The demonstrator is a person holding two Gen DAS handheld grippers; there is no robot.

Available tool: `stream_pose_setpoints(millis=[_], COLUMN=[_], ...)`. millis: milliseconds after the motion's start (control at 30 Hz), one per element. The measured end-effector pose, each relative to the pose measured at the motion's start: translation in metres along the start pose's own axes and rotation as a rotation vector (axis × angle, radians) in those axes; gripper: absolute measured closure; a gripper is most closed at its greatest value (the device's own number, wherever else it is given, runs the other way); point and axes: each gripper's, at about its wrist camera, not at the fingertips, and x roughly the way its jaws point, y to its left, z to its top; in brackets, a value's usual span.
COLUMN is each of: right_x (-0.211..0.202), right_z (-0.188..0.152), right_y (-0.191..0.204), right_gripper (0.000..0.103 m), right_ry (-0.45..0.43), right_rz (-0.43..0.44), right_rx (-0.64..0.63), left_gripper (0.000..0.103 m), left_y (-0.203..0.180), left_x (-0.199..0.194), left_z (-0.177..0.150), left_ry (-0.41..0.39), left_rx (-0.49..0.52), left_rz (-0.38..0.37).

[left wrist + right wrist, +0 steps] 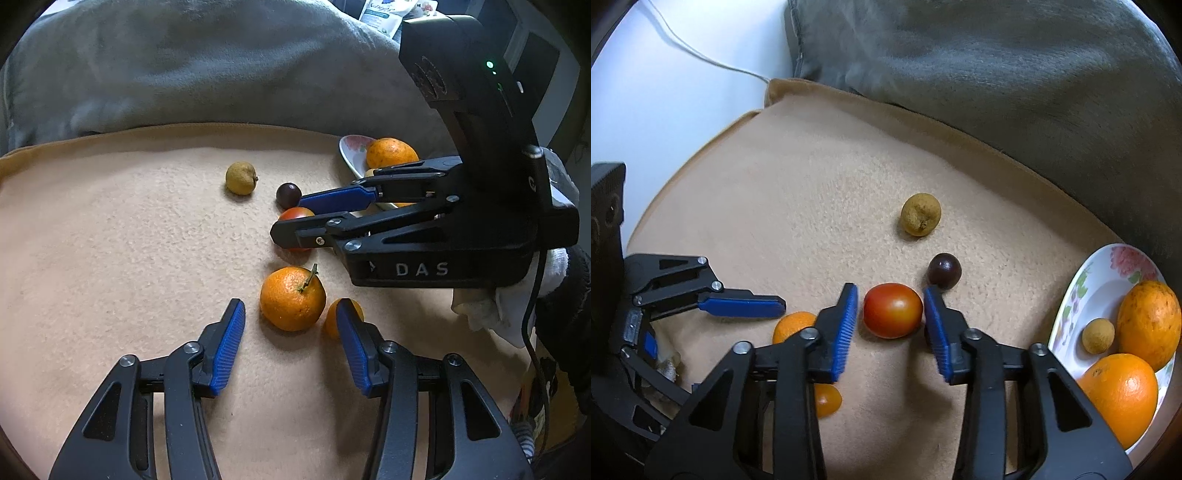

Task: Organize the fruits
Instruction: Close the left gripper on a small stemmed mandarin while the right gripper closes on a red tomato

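Fingers (pixel 849 325) of our right gripper (pixel 890 325) are bracketing the tomato (pixel 893 310), open, not yet pinching; left gripper (pixel 291 343) is gaping short of the tangerine (pixel 293 298).

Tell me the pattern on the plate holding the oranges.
White plate with pink flowers and green leaves; shows best in the right wrist view.

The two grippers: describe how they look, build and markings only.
Both are black linkage frames with silver pivot screws and ribbed blue finger pads. The right gripper carries white letters DAS on its body, a tall black housing with a green light, and a black cable. A white glove and dark sleeve show behind it.
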Motion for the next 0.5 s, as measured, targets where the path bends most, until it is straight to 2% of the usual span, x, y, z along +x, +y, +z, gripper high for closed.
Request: stream_pose_setpoints(millis=[167, 500], right_x=[0.0007, -0.003], right_z=[0.0004, -0.0033], right_y=[0.0037, 0.0023], right_gripper=[0.068, 0.068], right_ry=[0.006, -0.025], right_rz=[-0.025, -0.021], right_rx=[-0.031, -0.009], left_gripper=[0.068, 0.07], left_y=[-0.0012, -0.0004], left_x=[0.0037, 0.0002], left_z=[0.0019, 0.0003], left_ry=[0.002, -0.009], left_rx=[0.004, 0.0], left_rz=[-0.004, -0.004])
